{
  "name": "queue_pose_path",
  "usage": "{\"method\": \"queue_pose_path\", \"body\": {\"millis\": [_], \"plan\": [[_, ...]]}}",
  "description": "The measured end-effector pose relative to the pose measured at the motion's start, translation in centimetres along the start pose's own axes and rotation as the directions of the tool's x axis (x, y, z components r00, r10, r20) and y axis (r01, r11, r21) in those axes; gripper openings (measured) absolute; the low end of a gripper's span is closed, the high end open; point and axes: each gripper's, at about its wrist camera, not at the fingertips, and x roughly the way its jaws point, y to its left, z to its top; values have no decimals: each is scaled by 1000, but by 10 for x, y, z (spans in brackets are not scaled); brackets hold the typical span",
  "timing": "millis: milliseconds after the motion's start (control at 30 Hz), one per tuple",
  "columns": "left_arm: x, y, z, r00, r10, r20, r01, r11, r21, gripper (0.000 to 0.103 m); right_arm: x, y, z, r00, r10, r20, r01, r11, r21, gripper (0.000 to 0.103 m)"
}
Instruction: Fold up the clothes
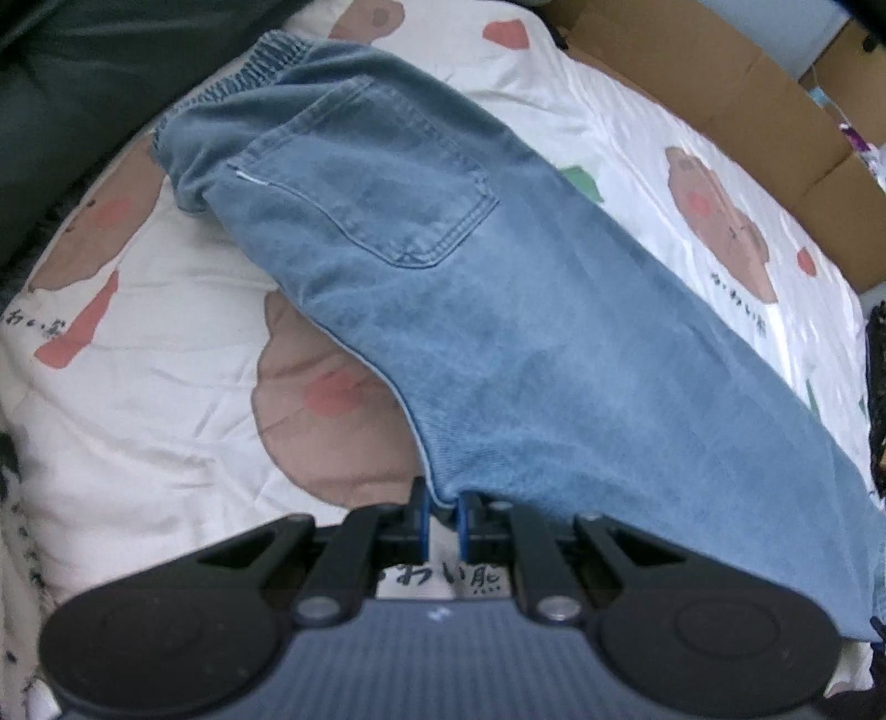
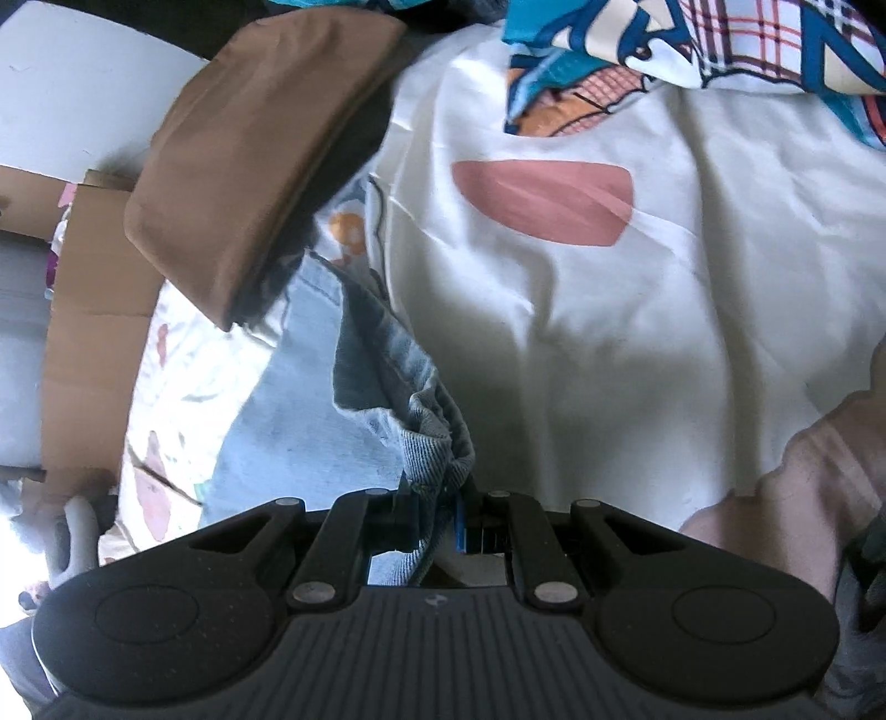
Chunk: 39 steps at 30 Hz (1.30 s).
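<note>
A pair of light blue jeans (image 1: 432,288) stretches across the white printed bedsheet (image 1: 138,421), back pocket up, with the elastic waistband at the top left. My left gripper (image 1: 443,507) is shut on the jeans' near edge, the denim pinched between its blue pads. In the right wrist view, a bunched denim edge (image 2: 421,421) rises from my right gripper (image 2: 437,520), which is shut on it. The rest of the jeans (image 2: 288,443) trails off to the left over the sheet.
A folded brown cloth (image 2: 260,155) lies at the upper left beside the jeans. A colourful patterned fabric (image 2: 664,50) sits at the top. Cardboard boxes (image 1: 736,105) border the bed's far side. A dark cushion (image 1: 72,99) lies at the top left.
</note>
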Motion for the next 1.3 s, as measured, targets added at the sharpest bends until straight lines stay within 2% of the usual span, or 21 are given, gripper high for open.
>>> {"method": "queue_pose_path", "body": {"millis": [133,200,267,300,400,533,600,700,833,900,1000,1133,1233,1300], "plan": [[12,3,-6,1000,5,-15,-5,1000,-5,9,9,-4,0,999,-30,-13,30,1000,-4,11],[15,5,-8,1000,4,-18,-4,1000,-13,9,12,-13,1,998,-43,-42,44,998,36,16],[15,6,-10,1000,-1,-20,0,1000,-18,10,11,-16,3,995,-92,-47,94,995,45,19],[14,6,-9,1000,-4,-21,4,1000,-16,11,6,-16,4,992,-120,-43,122,992,35,25],[11,4,-8,999,-19,-27,19,1000,-20,13,-9,-16,6,981,-192,-15,192,981,12,26],[-2,0,-11,999,-22,-27,22,1000,3,15,-29,-6,14,984,-174,24,175,983,-55,29],[-12,-1,-12,1000,-10,-20,10,1000,25,27,-30,4,19,987,-157,38,160,981,-109,31],[-27,1,-7,1000,24,-3,-24,998,51,27,-23,21,27,990,-129,56,138,968,-209,39],[-45,6,10,997,59,56,-62,997,51,31,-14,43,35,993,-105,60,118,945,-304,39],[-51,8,23,991,83,102,-88,995,48,40,-7,53,38,993,-103,66,119,932,-344,40],[-50,7,47,982,104,157,-112,993,42,40,1,69,41,992,-103,70,123,910,-397,40],[-43,12,82,965,139,220,-151,988,37,50,13,88,45,992,-107,64,124,883,-452,40],[-32,20,111,948,177,264,-187,982,14,51,22,100,46,991,-121,63,136,852,-505,42],[-23,23,129,937,208,282,-207,978,-33,52,29,106,46,987,-145,67,158,829,-536,47]]}}
